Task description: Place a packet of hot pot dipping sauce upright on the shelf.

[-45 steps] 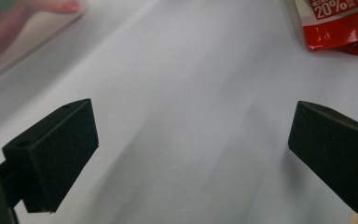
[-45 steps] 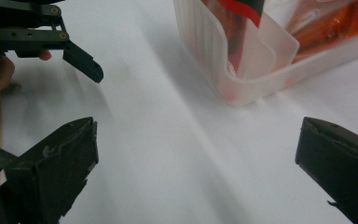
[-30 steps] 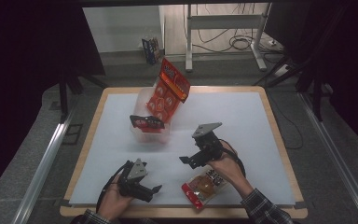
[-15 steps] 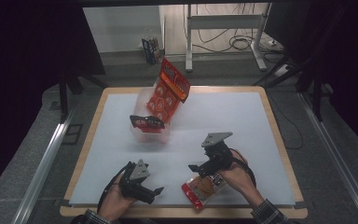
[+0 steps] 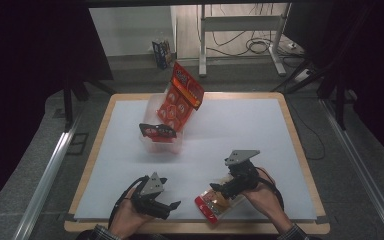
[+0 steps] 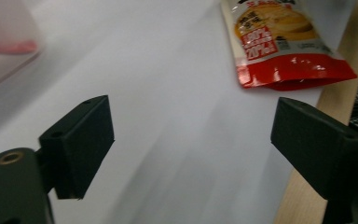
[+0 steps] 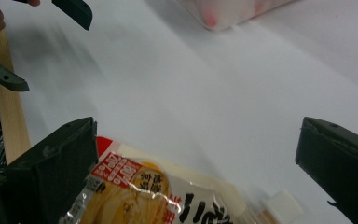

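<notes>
Two claws are hovering low over your white-topped counter [image 5: 230, 125], which is standing on grey flooring between dark curtains: your right claw [image 5: 219, 189] is spreading wide over the snack pouch [image 5: 214, 204] lying flat near the front edge. Your left claw [image 5: 172, 206] is gaping with nothing inside, having just been narrowing slightly. Farther back, a clear bin [image 5: 155, 145] is holding red packets.

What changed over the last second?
The right gripper came back toward the near edge of the table and now stands open over the snack pouch, not gripping it. The left gripper kept its place; its jaws have just been closing a little, with nothing between them. The clear bin and its red packets stayed put.
</notes>
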### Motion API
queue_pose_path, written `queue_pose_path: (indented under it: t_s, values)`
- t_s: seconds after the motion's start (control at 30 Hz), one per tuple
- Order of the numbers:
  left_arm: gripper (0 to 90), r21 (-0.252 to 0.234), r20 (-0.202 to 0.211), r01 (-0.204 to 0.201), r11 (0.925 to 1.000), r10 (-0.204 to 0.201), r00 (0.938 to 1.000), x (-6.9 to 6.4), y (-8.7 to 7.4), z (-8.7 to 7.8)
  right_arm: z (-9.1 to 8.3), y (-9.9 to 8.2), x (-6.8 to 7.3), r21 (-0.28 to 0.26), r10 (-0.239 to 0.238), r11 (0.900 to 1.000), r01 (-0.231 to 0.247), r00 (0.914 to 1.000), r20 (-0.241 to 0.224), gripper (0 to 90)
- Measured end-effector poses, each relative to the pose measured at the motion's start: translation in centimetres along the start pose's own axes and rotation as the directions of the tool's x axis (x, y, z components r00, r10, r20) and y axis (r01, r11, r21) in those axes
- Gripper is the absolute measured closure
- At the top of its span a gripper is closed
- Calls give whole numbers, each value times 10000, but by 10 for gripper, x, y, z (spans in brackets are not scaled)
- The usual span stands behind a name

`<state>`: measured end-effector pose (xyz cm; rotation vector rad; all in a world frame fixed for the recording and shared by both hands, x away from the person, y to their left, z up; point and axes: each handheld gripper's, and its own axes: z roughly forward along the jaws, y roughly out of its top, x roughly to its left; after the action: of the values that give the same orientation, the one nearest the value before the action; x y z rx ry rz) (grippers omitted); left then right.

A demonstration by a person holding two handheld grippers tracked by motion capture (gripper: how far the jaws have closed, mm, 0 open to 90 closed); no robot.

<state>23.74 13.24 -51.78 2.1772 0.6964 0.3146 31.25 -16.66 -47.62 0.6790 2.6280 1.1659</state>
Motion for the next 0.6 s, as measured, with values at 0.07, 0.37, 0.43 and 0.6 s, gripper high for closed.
queue_pose_path:
  t_s: [0.07, 0.37, 0.43, 0.6]
  values:
    - [168, -30, 105, -129, 9999, 130, 9999, -3, 3, 1, -2, -4, 0, 58, 58, 10000, -59, 10000, 50, 0]
    - [280, -333, 651, -149, 9993, 170, 9977, -13, 12, 6, -16, -19, -4, 11, 416, 9991, -417, 9984, 388, 0]
    - [306, -395, 818, -107, 9992, 139, 9966, -15, 15, 8, -20, -22, -5, -27, 520, 9986, -520, 9975, 486, 0]
    - [399, -527, 1178, -138, 9985, 199, 9928, -23, 22, 13, -26, -30, -6, -222, 820, 9965, -808, 9948, 603, 0]
